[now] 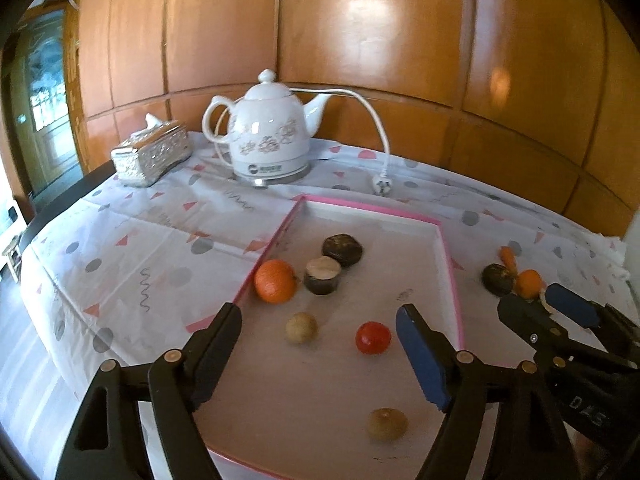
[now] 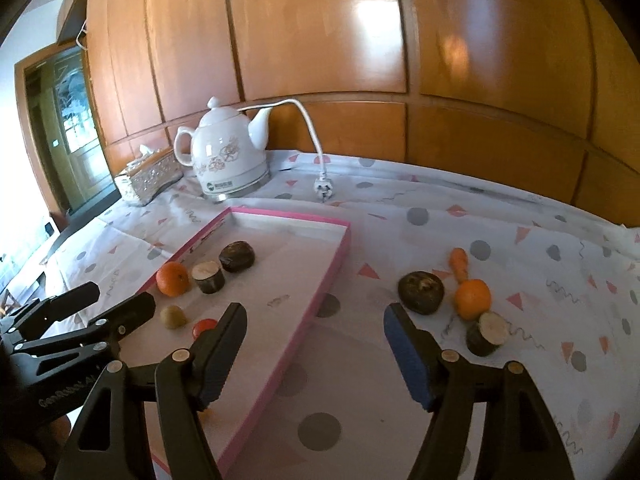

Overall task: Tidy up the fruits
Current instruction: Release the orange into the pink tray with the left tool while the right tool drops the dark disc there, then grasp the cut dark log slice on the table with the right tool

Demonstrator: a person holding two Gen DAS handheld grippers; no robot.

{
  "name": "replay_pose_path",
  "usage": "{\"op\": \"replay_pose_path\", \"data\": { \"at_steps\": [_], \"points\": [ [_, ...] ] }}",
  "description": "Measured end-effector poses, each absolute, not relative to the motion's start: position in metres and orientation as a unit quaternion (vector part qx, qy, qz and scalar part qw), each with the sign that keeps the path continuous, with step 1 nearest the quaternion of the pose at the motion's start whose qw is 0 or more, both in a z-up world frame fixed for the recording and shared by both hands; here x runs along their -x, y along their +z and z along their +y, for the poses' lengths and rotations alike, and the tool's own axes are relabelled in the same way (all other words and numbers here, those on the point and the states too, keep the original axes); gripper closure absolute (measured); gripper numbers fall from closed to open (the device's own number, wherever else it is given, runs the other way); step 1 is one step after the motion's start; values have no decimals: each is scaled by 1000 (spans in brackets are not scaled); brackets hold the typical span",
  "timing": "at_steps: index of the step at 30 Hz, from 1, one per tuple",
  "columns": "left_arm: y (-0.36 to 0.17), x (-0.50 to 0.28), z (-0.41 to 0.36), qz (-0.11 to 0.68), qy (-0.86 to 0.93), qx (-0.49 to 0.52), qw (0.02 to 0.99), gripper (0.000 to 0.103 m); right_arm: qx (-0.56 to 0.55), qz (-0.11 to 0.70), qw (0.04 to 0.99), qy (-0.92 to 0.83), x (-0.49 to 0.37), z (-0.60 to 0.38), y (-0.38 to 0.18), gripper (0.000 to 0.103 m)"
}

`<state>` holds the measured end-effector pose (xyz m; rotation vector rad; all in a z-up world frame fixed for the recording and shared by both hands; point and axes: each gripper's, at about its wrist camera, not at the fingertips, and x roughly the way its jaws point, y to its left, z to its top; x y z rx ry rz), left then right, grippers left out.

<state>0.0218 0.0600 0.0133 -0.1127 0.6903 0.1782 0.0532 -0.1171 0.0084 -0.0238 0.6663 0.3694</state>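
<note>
left gripper (image 1: 318, 330) jaws wide apart, empty, above pink tray (image 1: 450, 256); tomato (image 1: 373, 337) between fingers. right gripper (image 2: 314, 330) gaping, empty; orange (image 2: 472, 298) just beyond right finger, outside tray.

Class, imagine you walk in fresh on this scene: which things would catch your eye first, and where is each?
The white teapot-shaped kettle stands at the back by the wood-panelled wall, its cord trailing onto the cloth. The pink-rimmed tray lies mid-table with an orange and a small red fruit inside. Right of the tray, a second orange sits loose on the patterned tablecloth.
</note>
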Motion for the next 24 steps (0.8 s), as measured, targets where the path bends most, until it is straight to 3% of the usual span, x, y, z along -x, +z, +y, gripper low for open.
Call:
{"op": "replay_pose_path", "data": {
  "at_steps": [24],
  "points": [
    [10,-24,-16,349,-7,-19,937,23,-23,344,932,108,-51,-199,-11,31]
  ]
}}
